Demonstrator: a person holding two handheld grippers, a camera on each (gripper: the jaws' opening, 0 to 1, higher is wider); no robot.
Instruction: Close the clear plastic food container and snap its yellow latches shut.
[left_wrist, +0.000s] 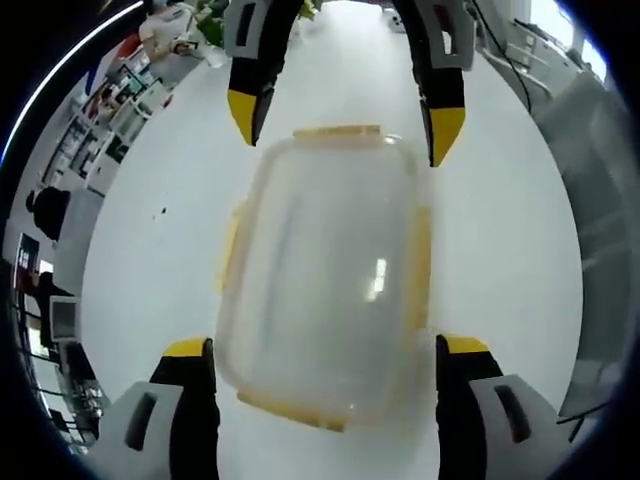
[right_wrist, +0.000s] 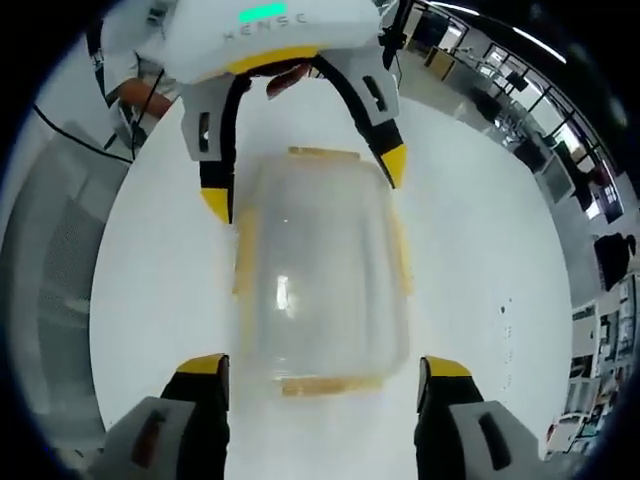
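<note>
Straddling clear container (left_wrist: 325, 280) from opposite ends: left gripper (left_wrist: 325, 350) and right gripper (right_wrist: 322, 365), jaws spread wide, gripping nothing.

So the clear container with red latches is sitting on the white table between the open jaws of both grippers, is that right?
Nearly right, except for the colour: the latches are yellow, not red, as the left gripper view shows. The rest holds: the clear container sits on the white table, with the left gripper and right gripper at opposite ends, jaws open on either side of it.
</note>
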